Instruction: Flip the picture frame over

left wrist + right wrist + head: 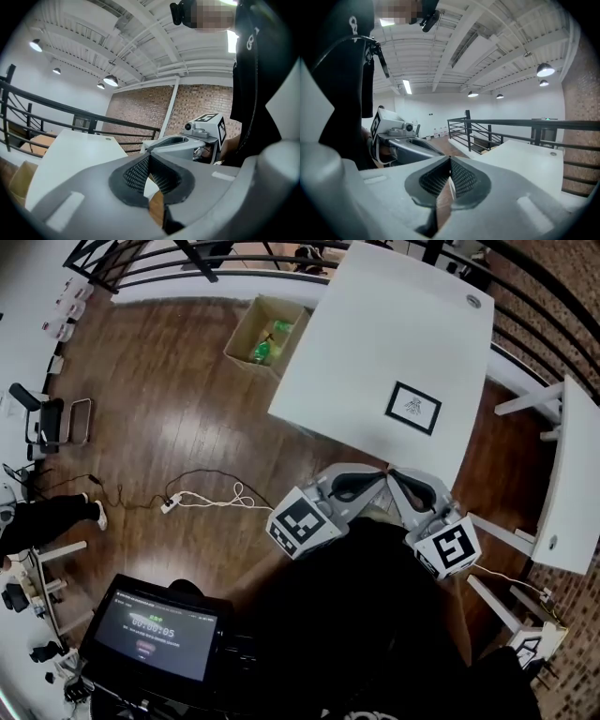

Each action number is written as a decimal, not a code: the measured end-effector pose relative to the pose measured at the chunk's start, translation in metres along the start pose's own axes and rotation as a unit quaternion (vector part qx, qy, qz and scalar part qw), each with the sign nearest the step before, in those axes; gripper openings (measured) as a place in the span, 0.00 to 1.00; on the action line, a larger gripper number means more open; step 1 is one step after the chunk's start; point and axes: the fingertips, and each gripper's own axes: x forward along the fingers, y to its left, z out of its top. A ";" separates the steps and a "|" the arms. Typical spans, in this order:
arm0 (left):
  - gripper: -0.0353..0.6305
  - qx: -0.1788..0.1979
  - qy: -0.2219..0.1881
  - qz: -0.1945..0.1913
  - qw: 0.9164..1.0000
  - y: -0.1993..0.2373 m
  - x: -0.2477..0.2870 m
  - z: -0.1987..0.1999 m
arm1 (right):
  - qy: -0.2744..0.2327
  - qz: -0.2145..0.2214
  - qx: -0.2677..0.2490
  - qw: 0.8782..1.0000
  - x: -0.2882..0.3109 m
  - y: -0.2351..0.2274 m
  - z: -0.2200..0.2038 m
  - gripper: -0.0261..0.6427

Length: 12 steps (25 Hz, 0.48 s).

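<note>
Head view: I see frame [412, 408] on bench [375, 334], ahead, nearer right gripper [398, 480] than left gripper [373, 478]; both jaws together, empty.

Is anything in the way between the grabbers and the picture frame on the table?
No, nothing I can see. The picture frame lies alone on the white table. Only bare tabletop sits between it and the left gripper and right gripper, both shut and empty.
</note>
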 end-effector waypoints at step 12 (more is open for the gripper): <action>0.08 0.005 0.012 -0.030 0.999 -0.004 0.023 -0.003 | 0.012 -0.030 0.015 0.999 -0.012 -0.018 -0.008 0.03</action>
